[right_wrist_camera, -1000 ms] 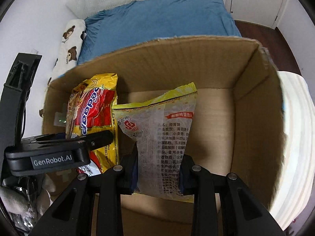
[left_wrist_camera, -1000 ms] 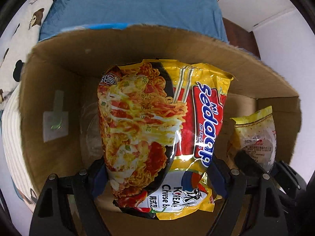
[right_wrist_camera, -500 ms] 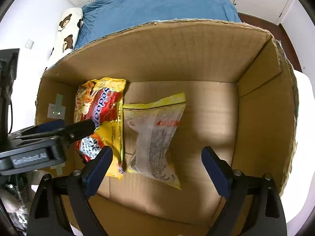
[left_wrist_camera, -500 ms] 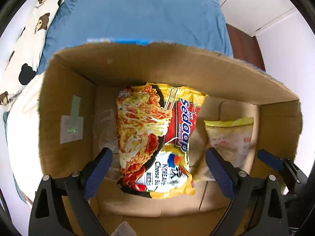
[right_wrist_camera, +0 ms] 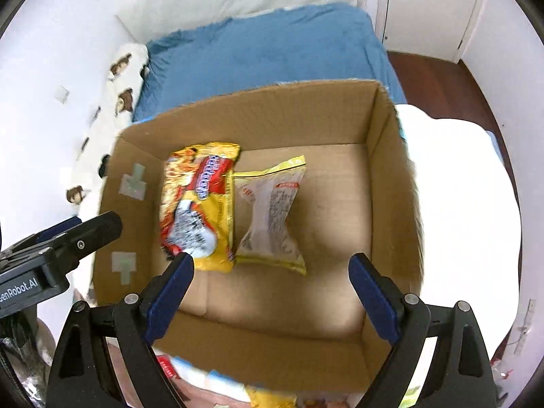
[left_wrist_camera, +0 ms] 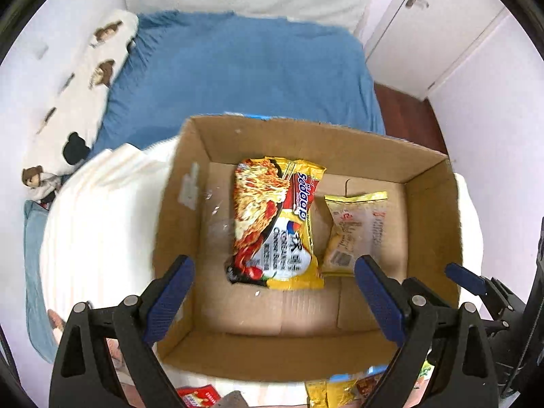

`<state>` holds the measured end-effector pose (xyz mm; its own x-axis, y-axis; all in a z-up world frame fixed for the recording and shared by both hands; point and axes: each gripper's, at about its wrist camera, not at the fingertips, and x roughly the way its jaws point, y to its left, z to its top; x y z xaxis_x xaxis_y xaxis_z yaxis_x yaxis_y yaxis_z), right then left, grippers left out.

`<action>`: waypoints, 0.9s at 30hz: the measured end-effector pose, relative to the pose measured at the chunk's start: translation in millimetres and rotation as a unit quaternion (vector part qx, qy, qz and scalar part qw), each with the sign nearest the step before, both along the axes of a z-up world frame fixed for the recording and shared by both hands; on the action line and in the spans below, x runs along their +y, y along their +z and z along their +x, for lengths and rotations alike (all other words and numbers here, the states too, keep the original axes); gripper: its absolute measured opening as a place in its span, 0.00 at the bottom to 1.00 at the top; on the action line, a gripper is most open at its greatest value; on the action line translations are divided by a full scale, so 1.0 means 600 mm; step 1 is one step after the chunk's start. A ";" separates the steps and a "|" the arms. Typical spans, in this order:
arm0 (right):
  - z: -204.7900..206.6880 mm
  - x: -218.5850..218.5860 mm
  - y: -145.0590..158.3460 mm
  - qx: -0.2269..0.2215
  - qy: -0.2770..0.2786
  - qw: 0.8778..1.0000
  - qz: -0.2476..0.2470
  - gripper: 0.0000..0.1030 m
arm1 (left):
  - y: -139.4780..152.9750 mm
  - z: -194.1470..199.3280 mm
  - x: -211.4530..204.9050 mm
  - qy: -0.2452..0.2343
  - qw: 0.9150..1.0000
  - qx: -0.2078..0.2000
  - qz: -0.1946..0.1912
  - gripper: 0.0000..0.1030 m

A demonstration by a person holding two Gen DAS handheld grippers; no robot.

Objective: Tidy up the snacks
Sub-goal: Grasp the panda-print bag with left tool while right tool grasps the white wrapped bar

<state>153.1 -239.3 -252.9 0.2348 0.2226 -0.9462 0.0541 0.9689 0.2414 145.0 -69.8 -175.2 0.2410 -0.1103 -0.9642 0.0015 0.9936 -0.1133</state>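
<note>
Yellow-and-red noodle packet (left_wrist_camera: 277, 224) lies flat in the cardboard box (left_wrist_camera: 306, 357), touching a paler yellow snack bag (left_wrist_camera: 355, 234) (print blurred). Left claw (left_wrist_camera: 273, 301) and right claw (right_wrist_camera: 272, 301) gape wide, empty, above the box.

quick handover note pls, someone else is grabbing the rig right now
Left gripper: open, empty, above the cardboard box.
Right gripper: open, empty, above the same box.
Done: noodle packet and pale snack bag lie side by side on the box floor.
Left: more packets sit outside the box's near edge; box them next.
</note>
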 end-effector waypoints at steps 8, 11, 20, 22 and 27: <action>-0.134 0.030 0.058 -0.043 -0.019 0.999 0.026 0.92 | 0.061 -0.127 0.040 -0.007 0.998 -0.059 -0.002 0.94; -0.198 0.038 0.054 -0.041 -0.025 0.998 0.041 0.92 | 0.064 -0.192 0.050 -0.014 0.998 -0.063 -0.001 0.94; -0.405 0.080 -0.059 0.046 -0.019 0.997 0.064 0.92 | -0.044 -0.389 0.092 -0.029 0.999 0.004 0.033 0.94; -0.450 0.090 -0.096 0.076 -0.022 0.996 0.046 0.92 | -0.079 -0.430 0.095 -0.036 0.998 0.022 0.053 0.94; -0.560 0.054 -0.198 0.171 -0.160 0.966 0.106 0.92 | -0.153 -0.499 0.109 -0.030 0.995 0.070 0.069 0.94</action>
